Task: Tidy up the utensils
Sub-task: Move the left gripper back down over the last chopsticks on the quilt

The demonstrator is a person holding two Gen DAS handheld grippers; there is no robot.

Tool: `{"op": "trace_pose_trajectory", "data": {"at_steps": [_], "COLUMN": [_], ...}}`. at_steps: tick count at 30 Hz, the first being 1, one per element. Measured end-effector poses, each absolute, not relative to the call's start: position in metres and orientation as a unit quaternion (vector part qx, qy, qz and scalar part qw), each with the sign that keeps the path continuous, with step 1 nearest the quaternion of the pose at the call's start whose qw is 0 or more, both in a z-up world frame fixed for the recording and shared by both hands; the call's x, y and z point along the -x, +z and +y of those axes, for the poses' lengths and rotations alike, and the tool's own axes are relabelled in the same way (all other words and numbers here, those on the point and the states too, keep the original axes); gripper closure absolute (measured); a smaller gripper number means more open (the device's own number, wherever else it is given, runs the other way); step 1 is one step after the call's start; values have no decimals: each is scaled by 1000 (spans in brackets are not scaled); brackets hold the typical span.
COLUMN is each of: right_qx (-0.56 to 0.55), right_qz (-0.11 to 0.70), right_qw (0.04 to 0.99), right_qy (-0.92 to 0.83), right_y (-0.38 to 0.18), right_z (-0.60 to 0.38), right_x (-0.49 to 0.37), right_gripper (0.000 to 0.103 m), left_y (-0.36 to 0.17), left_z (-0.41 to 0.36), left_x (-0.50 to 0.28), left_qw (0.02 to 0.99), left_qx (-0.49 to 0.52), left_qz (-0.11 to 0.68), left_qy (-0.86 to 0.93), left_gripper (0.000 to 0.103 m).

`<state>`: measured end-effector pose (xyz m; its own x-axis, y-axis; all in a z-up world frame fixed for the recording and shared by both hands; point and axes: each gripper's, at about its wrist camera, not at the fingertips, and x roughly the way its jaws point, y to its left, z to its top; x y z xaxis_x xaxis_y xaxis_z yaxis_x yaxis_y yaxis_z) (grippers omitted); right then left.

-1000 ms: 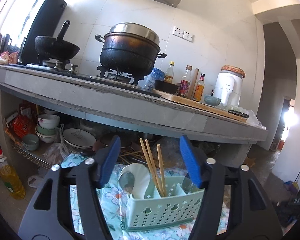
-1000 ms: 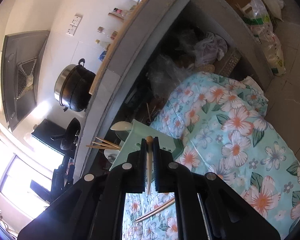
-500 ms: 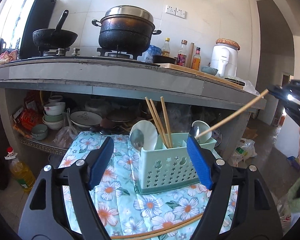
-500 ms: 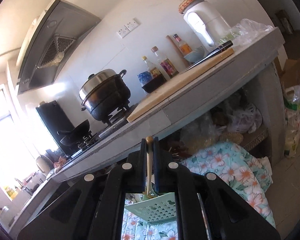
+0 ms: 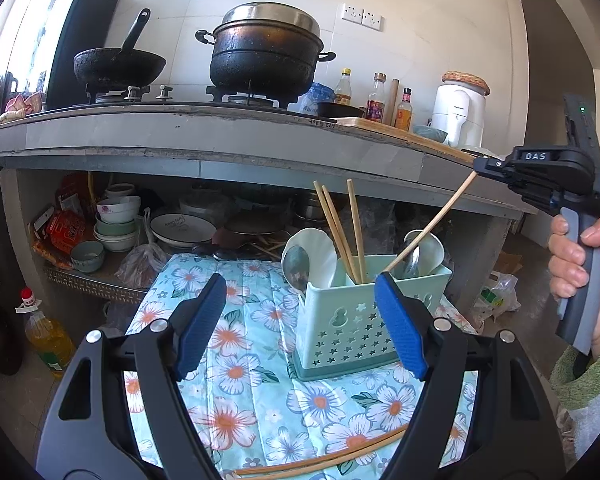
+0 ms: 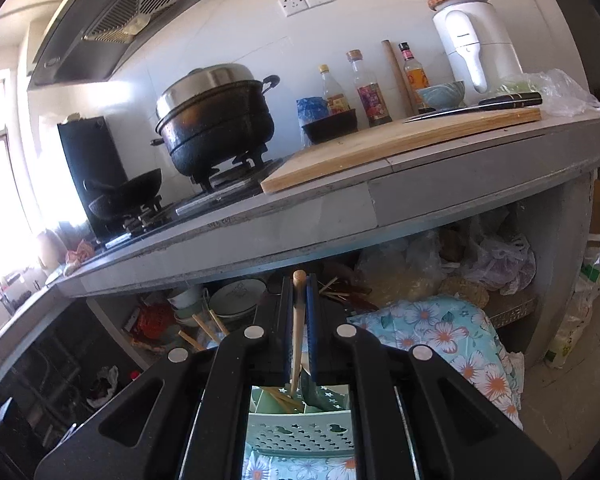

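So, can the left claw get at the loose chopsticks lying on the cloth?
Probably yes: the left claw is open and empty, and the chopsticks lie bare on the floral cloth, nearer than the caddy.

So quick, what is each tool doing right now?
Left tool: open, holding nothing.
Right tool: closed on a thin wooden chopstick.

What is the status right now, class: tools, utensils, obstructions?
Left tool open, empty. Right tool shut on wooden chopstick, tip entering pale green plastic utensil caddy. Nothing blocking.
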<state>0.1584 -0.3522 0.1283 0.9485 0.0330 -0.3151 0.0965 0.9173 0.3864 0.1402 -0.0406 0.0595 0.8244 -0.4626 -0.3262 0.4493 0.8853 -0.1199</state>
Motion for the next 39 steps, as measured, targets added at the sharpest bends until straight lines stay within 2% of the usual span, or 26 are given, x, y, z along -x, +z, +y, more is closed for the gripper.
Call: {"op": "trace_pose_trajectory", "data": {"at_steps": [8,11,13,22,26,31,39], "right_qx": [-145,-131,-131,-175,-210,-231,-278], "right_qz": [225,219,210,170,166,184,262], "right_qw": [963,967,968,969,963,955,923], "right_qy": [-17,-23,-27,-29,-20,-15,-39], "right_y": [109,112,115,131,125,107,37], "right_z": [-327,-325,-328,-357,-371,-377,-367], "right_x": [-185,-177,-172,-136,-116,-91,-57], "right_gripper": [94,92,81,77,71,64,52], "left_y": [58,57,57,57,56,54,41], "left_z": [-44,-47,-48,-55,-60,-65,-78], "left_x": [-140,-140,-140,-136,-133,-128,-122], "left_qw": [953,953,953,951,951,949,938], "left_qx": [16,14,12,5,-7,-23,-62], "left_qz": [179,180,181,186,188,195,220], "left_qy": [-243,-244,-244,-245,-246,-248,-261], "left_gripper": [30,29,28,27,26,25,24]}}
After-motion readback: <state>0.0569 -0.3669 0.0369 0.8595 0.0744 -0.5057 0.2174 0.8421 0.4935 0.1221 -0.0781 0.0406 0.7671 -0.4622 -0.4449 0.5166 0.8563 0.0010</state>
